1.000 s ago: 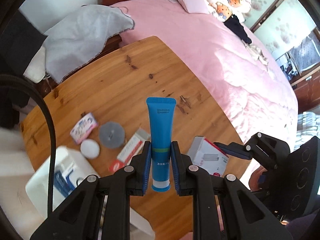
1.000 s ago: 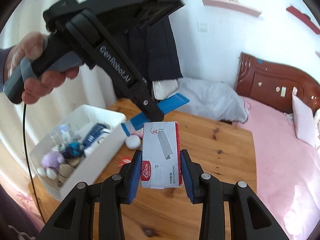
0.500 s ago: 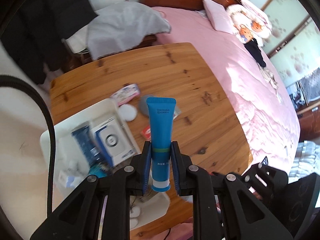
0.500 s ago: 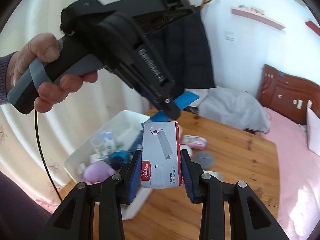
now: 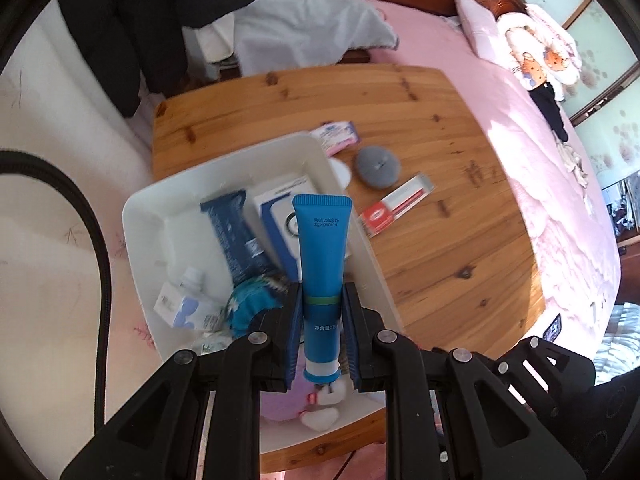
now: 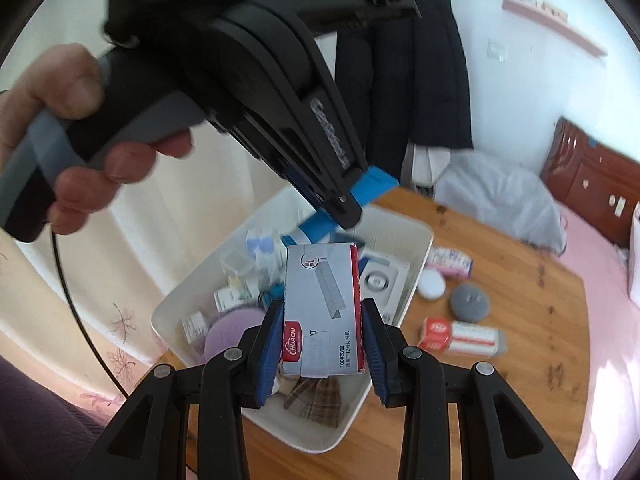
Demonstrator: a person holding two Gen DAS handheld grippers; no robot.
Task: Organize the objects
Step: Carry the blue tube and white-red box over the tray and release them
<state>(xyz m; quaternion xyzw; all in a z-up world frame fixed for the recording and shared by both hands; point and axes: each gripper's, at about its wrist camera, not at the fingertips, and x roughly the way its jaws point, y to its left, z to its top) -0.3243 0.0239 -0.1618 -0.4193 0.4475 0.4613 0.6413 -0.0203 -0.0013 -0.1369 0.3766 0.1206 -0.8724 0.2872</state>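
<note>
Between the left fingers: the left gripper (image 5: 321, 334) is clenched on a blue tube (image 5: 322, 256), cap end back toward the camera, crimped end sticking out past the fingertips.
Between the right fingers: the right gripper (image 6: 322, 342) is grasping a grey and red staple box (image 6: 322, 308) by its two long sides, pads pressed flat on it.
Under the fingers: a white bin (image 5: 140, 216) already holding a dark tube, a white and blue box, a small bottle and some soft stuff.
What just changed: a second ago both grippers looked at the bare wooden table (image 5: 440, 128) with the bin way off to the side. Now both have swung over, so tube and box hang right above the bin.
Meaning for the task: looks like the carry is basically done and it's drop time for both items. Grips haven't loosened at all yet.
Beyond the fingertips, outside the bin: a red and white box (image 5: 394, 210), a grey round puff (image 5: 378, 161), a white pad and a pink packet (image 5: 336, 136) lie on the table, so more trips to go I'd guess.
</note>
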